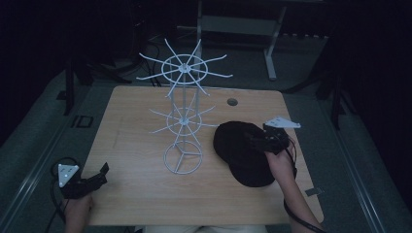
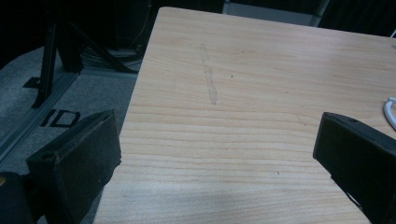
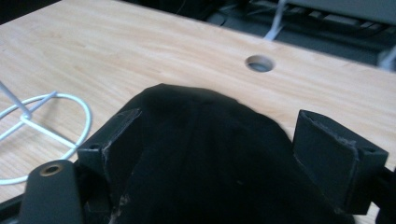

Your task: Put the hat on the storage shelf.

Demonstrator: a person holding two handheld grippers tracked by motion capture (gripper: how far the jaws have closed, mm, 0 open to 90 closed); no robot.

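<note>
The black cap (image 3: 205,154) runs off the lower edge, brim unseen.

Recording lab: light wooden table (image 1: 145,194) at frame centre, black curtains (image 1: 43,34) on both sides, grey carpet (image 1: 29,145), metal stand legs (image 1: 272,53) upper centre.
</note>
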